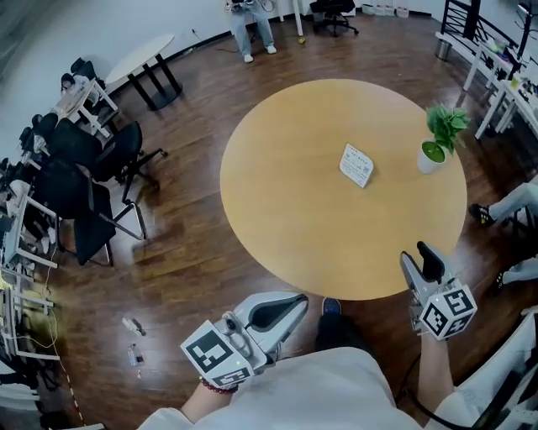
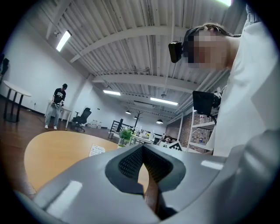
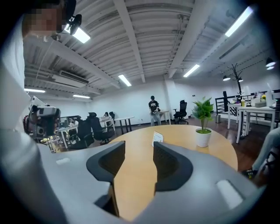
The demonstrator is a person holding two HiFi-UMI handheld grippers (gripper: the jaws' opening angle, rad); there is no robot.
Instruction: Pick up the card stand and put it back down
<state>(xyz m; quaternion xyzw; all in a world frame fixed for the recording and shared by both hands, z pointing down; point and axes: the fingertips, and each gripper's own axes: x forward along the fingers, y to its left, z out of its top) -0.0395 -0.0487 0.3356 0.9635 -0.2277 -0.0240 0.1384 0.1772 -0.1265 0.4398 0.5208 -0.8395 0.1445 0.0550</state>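
The white card stand [image 1: 356,165] stands upright on the round wooden table [image 1: 286,210], right of its middle. It also shows small and far off in both gripper views: card stand [image 2: 97,150], card stand [image 3: 157,138]. My left gripper [image 1: 290,309] hangs off the table's near edge with its jaws together and nothing in them; in its own view the left gripper [image 2: 142,149] has its pads meeting at the tips. My right gripper [image 1: 422,256] hovers at the near right edge of the table. The right gripper [image 3: 139,154] is open and empty, with bare tabletop showing through the gap.
A potted green plant [image 1: 437,138] stands right of the card stand, near the table's rim. Black office chairs [image 1: 92,176] crowd the left, and a small white table [image 1: 143,59] stands at the back left. A person [image 1: 252,25] stands far off. Someone's shoe [image 1: 483,214] shows at right.
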